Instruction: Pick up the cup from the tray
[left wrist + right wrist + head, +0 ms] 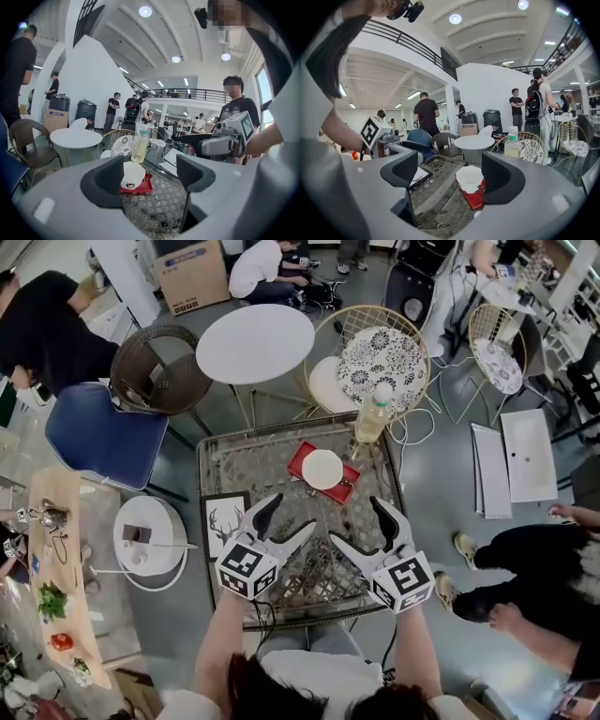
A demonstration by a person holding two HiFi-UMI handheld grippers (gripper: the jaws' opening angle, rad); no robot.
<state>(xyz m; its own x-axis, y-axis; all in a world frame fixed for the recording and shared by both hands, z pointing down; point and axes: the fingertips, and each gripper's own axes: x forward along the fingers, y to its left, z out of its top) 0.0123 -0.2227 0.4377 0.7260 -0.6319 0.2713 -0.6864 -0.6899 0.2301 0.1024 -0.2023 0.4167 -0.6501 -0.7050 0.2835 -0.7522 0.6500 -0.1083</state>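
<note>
Left tongs point(291, 514), right tongs point(356, 521), both wide open, empty, one cup point(322, 469) on one tray point(299, 460), one bottle point(373, 414)

the hall is bright and evenly lit by round ceiling lamps point(145, 11) at the top of both gripper views, with pale glare from a window point(264, 86) at the right edge of the left gripper view. both gripper views bulge like a fisheye and fall to black in the corners, and the close grey foreground is soft while the cup point(469, 179) stays sharp. the head view is crisp, with only faint shadows.
</note>
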